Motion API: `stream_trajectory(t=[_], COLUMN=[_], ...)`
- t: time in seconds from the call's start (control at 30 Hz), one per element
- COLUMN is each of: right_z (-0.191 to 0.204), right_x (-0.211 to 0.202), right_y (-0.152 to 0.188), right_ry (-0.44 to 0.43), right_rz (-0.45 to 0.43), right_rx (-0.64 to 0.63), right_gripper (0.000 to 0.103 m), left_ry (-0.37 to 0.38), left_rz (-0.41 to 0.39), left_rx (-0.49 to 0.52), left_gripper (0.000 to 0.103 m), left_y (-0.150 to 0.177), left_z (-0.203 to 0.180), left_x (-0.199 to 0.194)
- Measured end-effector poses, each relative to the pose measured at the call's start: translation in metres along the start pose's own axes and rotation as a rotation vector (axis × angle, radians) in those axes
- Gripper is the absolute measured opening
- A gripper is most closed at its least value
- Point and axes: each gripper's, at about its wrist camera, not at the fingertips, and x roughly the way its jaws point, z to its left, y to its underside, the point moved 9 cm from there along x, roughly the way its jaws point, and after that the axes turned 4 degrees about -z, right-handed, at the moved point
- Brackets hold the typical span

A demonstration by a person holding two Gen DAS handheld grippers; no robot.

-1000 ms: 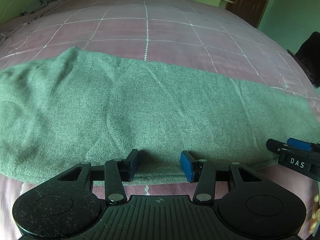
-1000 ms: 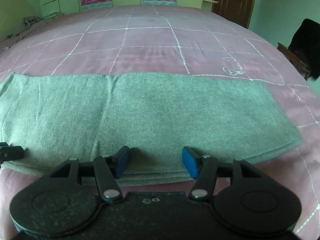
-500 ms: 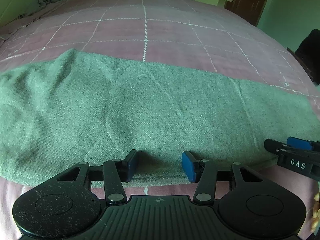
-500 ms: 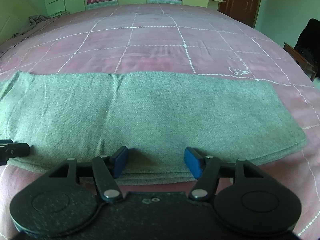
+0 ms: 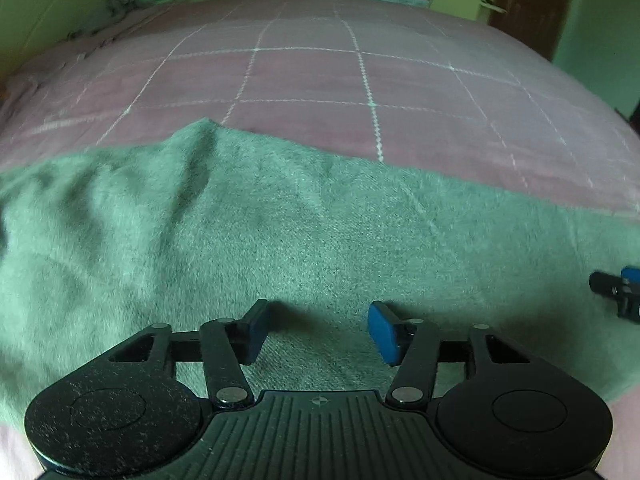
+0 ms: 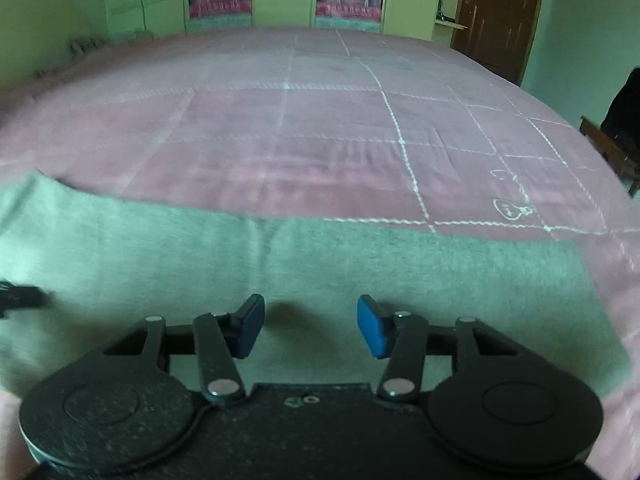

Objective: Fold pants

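— Pink checked bedspread [image 5: 304, 80] fills my view, green pants [image 5: 320, 232] stretched flat across its near side. Where are your tongs?

— My left gripper [image 5: 318, 330] is over the cloth, jaws opening, nothing pinched. My right gripper [image 6: 310, 326] is closing, pads apart above the pants [image 6: 360, 264].

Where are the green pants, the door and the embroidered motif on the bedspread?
green pants [image 5: 304, 236], left wrist view, middle of the fabric
door [image 6: 496, 12], right wrist view, brown panel
embroidered motif [image 6: 510, 206], right wrist view, white stitched outline
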Motion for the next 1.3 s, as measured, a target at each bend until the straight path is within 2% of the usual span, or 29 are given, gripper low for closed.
stream_trajectory(t=[0.07, 0.13, 0.23, 0.3, 0.4, 0.47, 0.6, 0.7, 0.77, 0.87, 0.93, 1.03, 1.17, 1.3], right_z=[-0.008, -0.014, -0.026, -0.035, -0.048, -0.063, -0.103, -0.134, -0.148, -0.169, -0.18, -0.19, -0.208, -0.215], right_x=[0.012, 0.01, 0.001, 0.011, 0.006, -0.006, -0.019, -0.026, -0.031, -0.046, -0.049, -0.056, -0.063, -0.055], right_y=[0.004, -0.002, -0.007, 0.003, 0.004, 0.002, 0.017, 0.03, 0.035, 0.034, 0.039, 0.046, 0.059, 0.07], right_ry=[-0.003, -0.009, 0.019, 0.03, 0.016, 0.033, 0.087, 0.135, 0.13, 0.15, 0.145, 0.156, 0.165, 0.129], right_rz=[0.016, 0.024, -0.024, 0.015, 0.017, -0.006, 0.022, 0.047, 0.063, 0.043, 0.065, 0.082, 0.098, 0.123], right_rx=[0.0, 0.018, 0.03, 0.012, 0.023, 0.059, 0.104, 0.13, 0.142, 0.205, 0.249, 0.293, 0.418, 0.533], right_gripper=[0.059, 0.051, 0.051, 0.053, 0.052, 0.053, 0.053, 0.058, 0.057, 0.058, 0.057, 0.06, 0.064, 0.065], left_ry=[-0.011, 0.029, 0.051, 0.053, 0.034, 0.055, 0.094, 0.075, 0.075, 0.08, 0.095, 0.126, 0.128, 0.13], left_rz=[0.013, -0.008, -0.017, 0.009, -0.008, -0.019, -0.012, 0.001, 0.006, 0.0, -0.014, -0.012, 0.011, 0.008], left_rx=[-0.021, -0.05, 0.011, 0.027, 0.037, 0.033, 0.069, 0.086, 0.076, 0.049, 0.041, 0.074, 0.091, 0.114], left_gripper=[0.055, 0.056, 0.056, 0.06, 0.06, 0.061, 0.061, 0.064, 0.065, 0.065, 0.065, 0.065, 0.065, 0.069], left_y=[-0.002, -0.009, -0.012, -0.006, -0.006, -0.009, -0.008, -0.004, -0.006, -0.009, -0.011, -0.008, 0.003, 0.008], left_z=[-0.002, -0.01, -0.033, -0.042, -0.045, -0.052, -0.072, -0.078, -0.078, -0.078, -0.079, -0.088, -0.093, -0.093], left_x=[-0.006, -0.015, -0.015, -0.007, -0.011, -0.018, -0.015, -0.006, -0.01, -0.019, -0.024, -0.029, -0.022, -0.018])
